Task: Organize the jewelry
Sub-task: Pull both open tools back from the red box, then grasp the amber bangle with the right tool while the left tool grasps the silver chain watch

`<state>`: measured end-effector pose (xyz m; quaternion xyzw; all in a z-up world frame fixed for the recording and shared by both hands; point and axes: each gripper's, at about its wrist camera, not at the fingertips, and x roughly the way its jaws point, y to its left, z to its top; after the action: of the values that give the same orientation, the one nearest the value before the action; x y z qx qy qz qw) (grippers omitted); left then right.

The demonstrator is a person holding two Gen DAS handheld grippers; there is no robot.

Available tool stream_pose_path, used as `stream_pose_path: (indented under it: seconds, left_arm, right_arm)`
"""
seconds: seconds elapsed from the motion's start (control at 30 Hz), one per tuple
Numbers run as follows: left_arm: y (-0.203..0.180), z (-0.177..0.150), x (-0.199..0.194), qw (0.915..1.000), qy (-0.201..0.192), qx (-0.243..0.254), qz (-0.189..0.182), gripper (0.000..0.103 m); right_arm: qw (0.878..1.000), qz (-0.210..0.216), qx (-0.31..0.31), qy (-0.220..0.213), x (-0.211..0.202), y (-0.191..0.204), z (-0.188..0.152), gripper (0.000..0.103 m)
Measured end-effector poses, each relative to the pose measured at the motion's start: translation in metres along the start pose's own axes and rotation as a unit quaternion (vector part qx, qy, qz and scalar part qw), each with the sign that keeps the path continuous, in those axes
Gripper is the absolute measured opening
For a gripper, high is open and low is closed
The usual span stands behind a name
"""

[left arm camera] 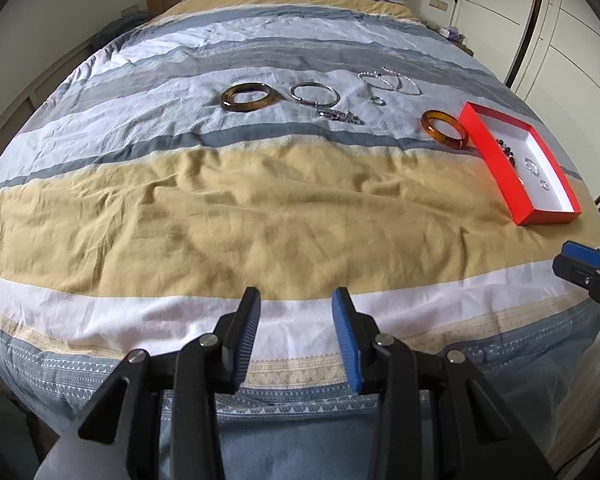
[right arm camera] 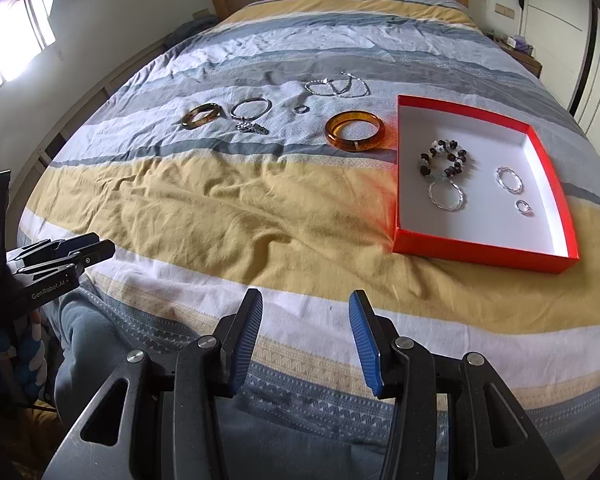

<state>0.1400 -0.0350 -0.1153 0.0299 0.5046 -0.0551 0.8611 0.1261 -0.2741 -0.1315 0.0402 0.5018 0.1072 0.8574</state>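
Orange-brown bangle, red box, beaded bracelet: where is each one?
Orange-brown bangle (right arm camera: 354, 130): right wrist view, near band.
Red cardboard box (right arm camera: 476, 249): right wrist view, near wall.
Dark-and-white beaded bracelet (right arm camera: 444, 160): right wrist view, beads.

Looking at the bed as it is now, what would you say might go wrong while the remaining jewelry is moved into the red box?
The thin chains lie overlapped on wrinkled bedding, so pinching one may drag the others or snag fabric. The amber bangle sits close beside the red box, so grasping it could nudge the box.

Left claw (right arm camera: 60, 254) half cut by frame edge; small ring (left arm camera: 378, 100) detail unreadable.
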Motion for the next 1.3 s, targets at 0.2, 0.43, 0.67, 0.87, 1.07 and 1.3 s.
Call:
stream_pose_path:
  seconds: [0.2,0.43,0.67,0.87,1.07,1.3]
  left_arm:
    - [0.004,0.007,0.015,0.9999,0.01,0.004,0.009,0.035]
    - [0.008,0.02,0.032,0.9997,0.013,0.007,0.017,0.035]
    - [0.009,0.037,0.046,0.9996,0.012,0.015,0.023,0.035]
    - [0.013,0.059,0.06,1.0,0.009,0.001,0.003,0.035]
    - [0.011,0.101,0.08,0.999,-0.002,-0.025,-0.036,0.035]
    - [-0.003,0.159,0.122,0.9958,-0.004,-0.06,-0.07,0.035]
  right_arm:
    - [1.0,0.005,-0.013,0.005,0.014,-0.003,0.016,0.045]
    - [0.999,0.015,-0.035,0.005,0.032,0.001,0.04,0.046]
    - [0.998,0.023,-0.06,0.002,0.051,0.009,0.067,0.047]
    - [0.997,0.022,-0.071,-0.003,0.069,0.012,0.092,0.047]
    - [0.997,0.008,-0.078,-0.006,0.092,0.012,0.121,0.047]
    - [0.997,0.001,-0.078,-0.005,0.118,0.006,0.149,0.047]
